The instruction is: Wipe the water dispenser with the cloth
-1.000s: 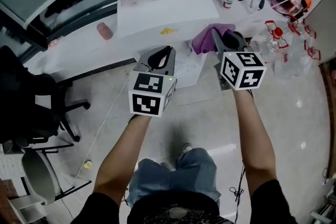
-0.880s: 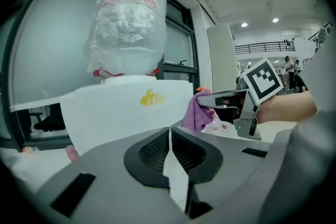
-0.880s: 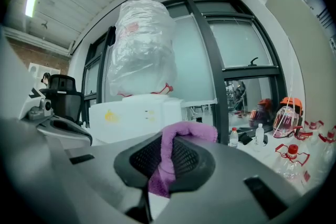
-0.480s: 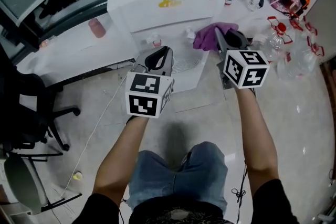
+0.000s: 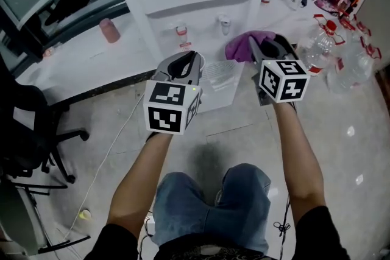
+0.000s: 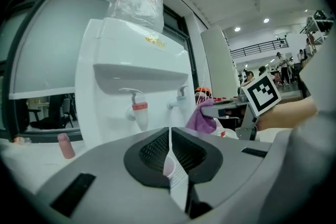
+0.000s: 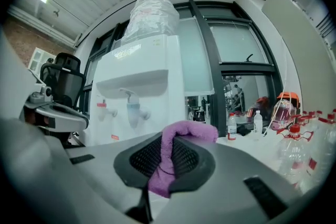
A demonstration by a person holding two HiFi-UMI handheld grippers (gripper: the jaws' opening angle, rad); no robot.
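Cloth (image 5: 237,45) is hanging pinched in the right gripper's (image 5: 261,49) jaws; left gripper (image 5: 183,67) is idling closed, empty. Pressing it flat on the water dispenser (image 5: 195,3) looks best.

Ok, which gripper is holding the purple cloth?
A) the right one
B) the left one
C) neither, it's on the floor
A: the right gripper is shut on the purple cloth, while the left gripper has its jaws together with nothing between them.

Left gripper (image 5: 192,59) jaws closed, right gripper (image 5: 257,43) jaws clamping cloth (image 5: 238,46), forearms extended
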